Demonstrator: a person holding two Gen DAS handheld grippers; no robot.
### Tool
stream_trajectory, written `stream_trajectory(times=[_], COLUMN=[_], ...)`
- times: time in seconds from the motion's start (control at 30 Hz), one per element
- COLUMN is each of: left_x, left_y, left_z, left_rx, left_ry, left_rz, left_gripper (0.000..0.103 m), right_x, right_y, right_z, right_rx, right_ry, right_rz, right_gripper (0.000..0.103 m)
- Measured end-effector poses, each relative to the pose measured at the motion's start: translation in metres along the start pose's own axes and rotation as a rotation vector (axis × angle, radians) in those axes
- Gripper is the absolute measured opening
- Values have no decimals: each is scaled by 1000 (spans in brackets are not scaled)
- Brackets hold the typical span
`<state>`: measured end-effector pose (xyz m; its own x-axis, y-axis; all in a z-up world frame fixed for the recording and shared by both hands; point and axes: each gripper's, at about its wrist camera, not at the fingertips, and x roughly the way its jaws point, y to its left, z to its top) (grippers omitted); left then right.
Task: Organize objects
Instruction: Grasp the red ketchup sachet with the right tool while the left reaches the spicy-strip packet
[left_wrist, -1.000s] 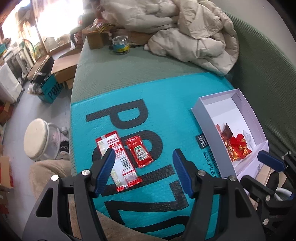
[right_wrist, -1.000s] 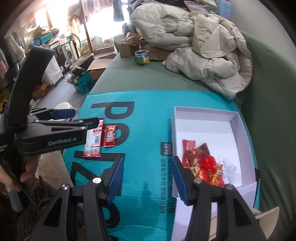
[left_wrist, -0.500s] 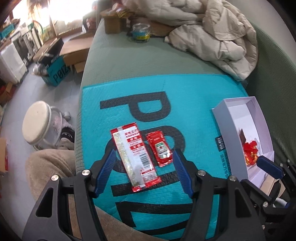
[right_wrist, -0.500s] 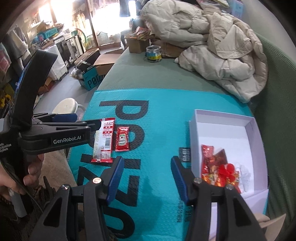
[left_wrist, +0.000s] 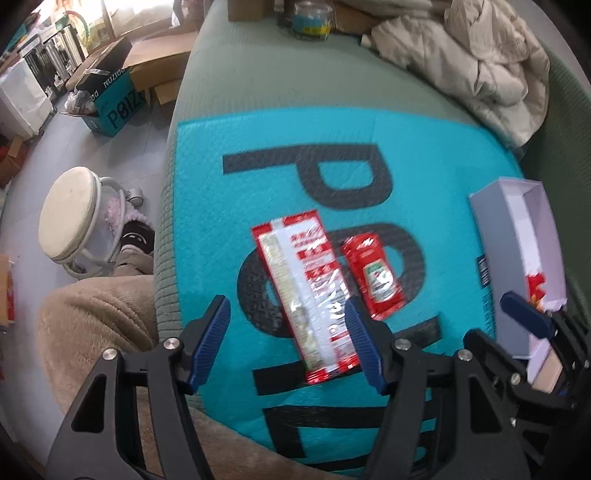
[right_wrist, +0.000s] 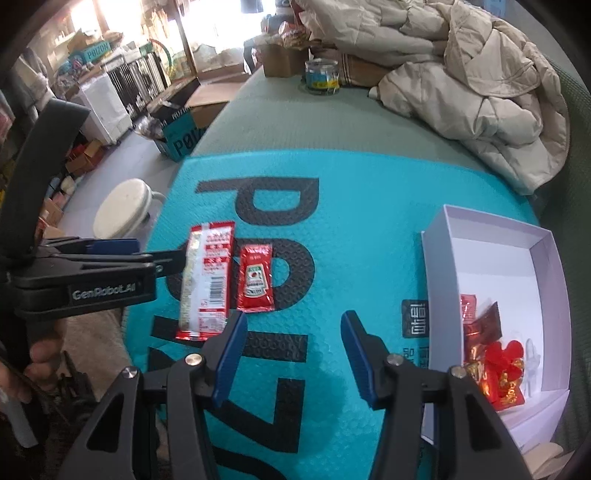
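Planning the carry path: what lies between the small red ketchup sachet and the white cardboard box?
Only bare teal bubble mailer with black lettering separates the small red ketchup sachet from the white cardboard box; the right wrist view shows it.

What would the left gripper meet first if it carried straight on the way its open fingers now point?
Most likely the long red-and-white packet lying on the teal mailer. It sits just ahead of the left gripper, nearer its right finger. Depth is unclear, so the small ketchup sachet beside it is less likely.
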<state>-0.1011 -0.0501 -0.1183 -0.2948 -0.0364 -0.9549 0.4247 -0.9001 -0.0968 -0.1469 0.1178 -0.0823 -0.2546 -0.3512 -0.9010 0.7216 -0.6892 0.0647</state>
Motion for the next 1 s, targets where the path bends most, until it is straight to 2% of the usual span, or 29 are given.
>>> stream_trajectory(times=[0.23,0.37,0.43,0.6,0.73,0.87,1.0], left_x=[22,27,29,36,38,41,44], left_y=[10,12,13,18,20,21,23], left_z=[-1,0,-2,-5,-2,0,1], left_rx=[7,21,30,30,29,35,33], left_ry=[70,73,74,95,93,92,95], left_rz=[-30,-56,-73,-84,-69,-63,-61], left_gripper=[63,63,63,63,63,63,63], right_x=[28,36,42,56,63,67,75], right_y=[7,5,8,11,14,17,22], right_z=[3,5,5,5,8,15,17], right_rx=[-15,26,24,17,0,-8,-20], right_ry=[27,12,23,54,57,31,52], right_rz=[12,19,49,61,68,38,70], right_gripper=[54,54,54,54,54,54,54])
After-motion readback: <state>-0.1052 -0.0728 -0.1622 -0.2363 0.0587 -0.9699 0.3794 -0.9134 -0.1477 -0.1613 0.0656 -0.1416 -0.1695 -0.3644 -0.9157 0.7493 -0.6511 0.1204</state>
